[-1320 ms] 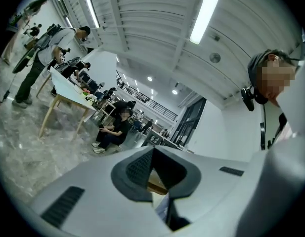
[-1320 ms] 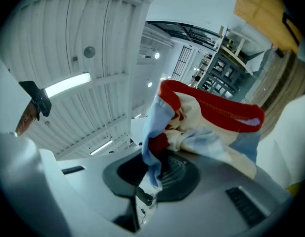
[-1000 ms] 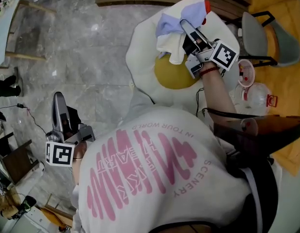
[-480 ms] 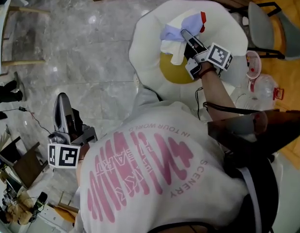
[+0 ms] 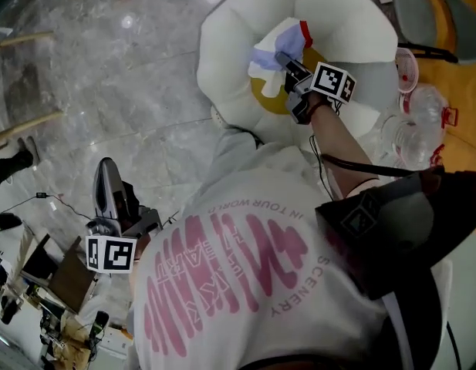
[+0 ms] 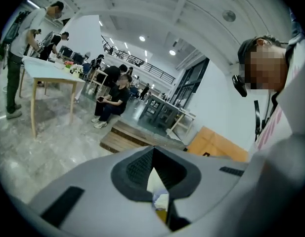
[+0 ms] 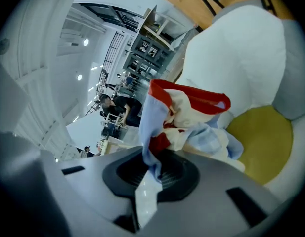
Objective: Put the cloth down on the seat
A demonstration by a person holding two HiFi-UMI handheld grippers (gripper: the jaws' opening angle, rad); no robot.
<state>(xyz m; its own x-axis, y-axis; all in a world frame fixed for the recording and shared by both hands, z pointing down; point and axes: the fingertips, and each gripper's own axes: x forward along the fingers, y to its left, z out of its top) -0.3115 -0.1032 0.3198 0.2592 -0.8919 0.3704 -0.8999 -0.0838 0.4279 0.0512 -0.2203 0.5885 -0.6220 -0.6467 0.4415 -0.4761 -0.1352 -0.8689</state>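
Cloth (image 7: 187, 117) pinched between the right gripper's (image 7: 147, 176) jaws — bunched over the seat (image 7: 236, 53)

Cloth (image 5: 278, 43): soft woven fabric, crumpled and matt, pale blue and cream with a red hem. Seat (image 5: 222, 60): plump white upholstery in matt fabric, with a smooth yellow fabric centre. Right gripper (image 7: 147, 174) and left gripper (image 6: 154, 181): smooth matt grey plastic shells, with jaws faced in a black ribbed, rubber-like material. Floor (image 5: 106, 91): polished grey veined stone, glossy, carrying lamp reflections. Sweatshirt (image 5: 245, 237): white matt knit with pink print. Containers (image 5: 411, 129): clear glossy plastic.
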